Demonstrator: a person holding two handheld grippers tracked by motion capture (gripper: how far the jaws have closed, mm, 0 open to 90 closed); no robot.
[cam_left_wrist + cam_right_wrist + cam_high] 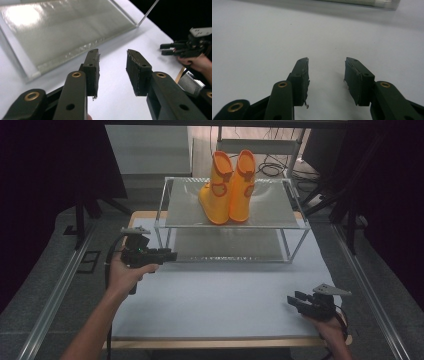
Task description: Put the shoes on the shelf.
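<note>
Pair of orange rubber boots (228, 187) upright, side by side on top tier of clear two-tier shelf (295, 222); lower tier bare. Shelf sits on white counter (215, 300). Left claw (170, 255) just beside shelf's front-left corner, jaws apart, empty. Right claw (295, 300) well in front of shelf, jaws apart, empty.

Pair of glossy orange rubber rain boots (229, 187) with darker orange trim at cuffs and side loops. Both upright, side by side, touching, toes toward near-left. Standing on top shelf of clear-framed two-tier rack (280, 222), near middle of shelf. Rack sits at far side of pale grey table (215, 300).
</note>
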